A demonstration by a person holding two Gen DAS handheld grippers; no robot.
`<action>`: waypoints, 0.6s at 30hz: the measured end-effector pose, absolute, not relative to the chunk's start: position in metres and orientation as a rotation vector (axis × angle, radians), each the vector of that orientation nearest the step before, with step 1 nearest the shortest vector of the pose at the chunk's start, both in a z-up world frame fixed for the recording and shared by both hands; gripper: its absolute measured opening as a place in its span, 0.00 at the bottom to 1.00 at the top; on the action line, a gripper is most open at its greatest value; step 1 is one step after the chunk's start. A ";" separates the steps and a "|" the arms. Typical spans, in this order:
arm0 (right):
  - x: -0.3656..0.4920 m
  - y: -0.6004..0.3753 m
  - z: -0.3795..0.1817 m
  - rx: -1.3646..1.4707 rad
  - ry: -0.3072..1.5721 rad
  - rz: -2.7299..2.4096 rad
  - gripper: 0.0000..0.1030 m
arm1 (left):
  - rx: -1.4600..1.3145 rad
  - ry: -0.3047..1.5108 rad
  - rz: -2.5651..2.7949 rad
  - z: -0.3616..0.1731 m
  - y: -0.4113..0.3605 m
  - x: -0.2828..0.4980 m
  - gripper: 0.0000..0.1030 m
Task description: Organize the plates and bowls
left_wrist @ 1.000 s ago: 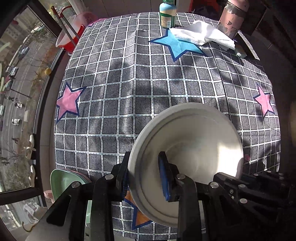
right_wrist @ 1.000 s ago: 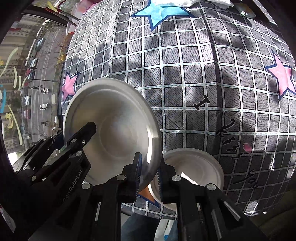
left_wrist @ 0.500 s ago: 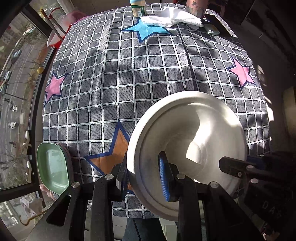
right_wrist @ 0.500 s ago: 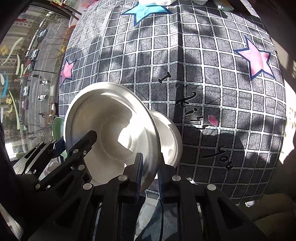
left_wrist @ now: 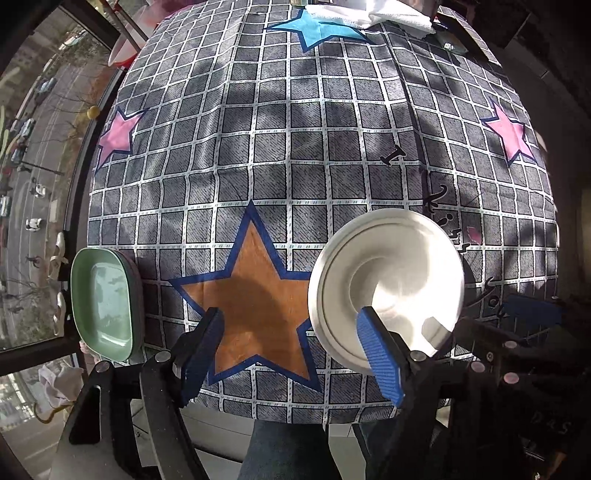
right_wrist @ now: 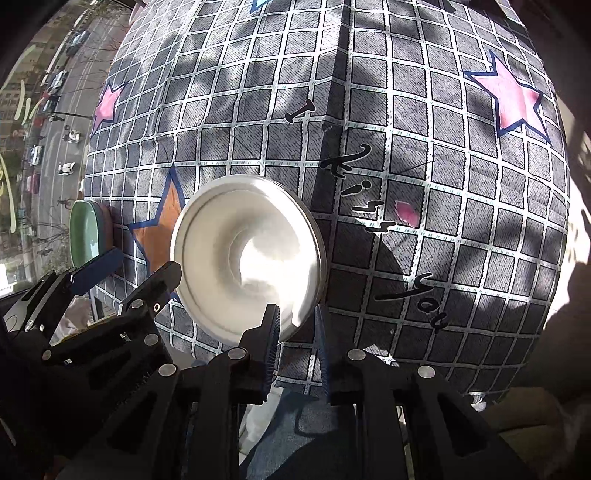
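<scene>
Two white plates are stacked as one (left_wrist: 388, 284) at the table's near edge; the stack also shows in the right wrist view (right_wrist: 247, 266). My left gripper (left_wrist: 291, 354) is open and empty, its right finger (left_wrist: 380, 362) in front of the stack. My right gripper (right_wrist: 295, 343) has its jaws a little apart around the stack's near rim. A green dish (left_wrist: 103, 302) sits on another dish at the near left corner, and shows in the right wrist view (right_wrist: 86, 232).
The table wears a grey checked cloth (left_wrist: 295, 147) with an orange star (left_wrist: 255, 295) near me. A white towel (left_wrist: 369, 14) and a bottle stand at the far edge. A window with a street lies to the left.
My left gripper has opened and let go of its white plate, which now lies stacked with the right one on the table. Both grippers have pulled back toward me.
</scene>
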State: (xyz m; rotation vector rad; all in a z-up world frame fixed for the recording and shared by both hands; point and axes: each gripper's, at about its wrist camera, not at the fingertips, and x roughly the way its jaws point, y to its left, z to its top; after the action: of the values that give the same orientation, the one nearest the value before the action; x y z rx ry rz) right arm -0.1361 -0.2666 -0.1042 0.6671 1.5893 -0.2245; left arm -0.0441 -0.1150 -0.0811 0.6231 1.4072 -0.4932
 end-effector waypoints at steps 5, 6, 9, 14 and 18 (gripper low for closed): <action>-0.149 -0.278 -0.103 0.703 1.560 -0.232 0.80 | 0.590 1.453 -0.437 -0.083 -0.093 -0.043 0.78; -0.153 -0.281 -0.105 0.716 1.562 -0.241 0.80 | 0.593 1.465 -0.427 -0.085 -0.090 -0.045 0.78; -0.164 -0.284 -0.111 0.748 1.566 -0.269 0.80 | 0.622 1.479 -0.406 -0.088 -0.084 -0.050 0.78; -0.181 -0.280 -0.126 0.804 1.586 -0.273 0.80 | 0.642 1.479 -0.375 -0.089 -0.078 -0.052 0.78; -0.186 -0.281 -0.131 0.842 1.595 -0.276 0.80 | 0.655 1.481 -0.375 -0.089 -0.080 -0.052 0.78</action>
State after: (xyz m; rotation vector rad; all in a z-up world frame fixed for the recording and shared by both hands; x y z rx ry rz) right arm -0.1859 -0.2815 -0.1309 0.8421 1.5953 -0.2761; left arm -0.0515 -0.0799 -0.0892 0.6551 1.4809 -0.3745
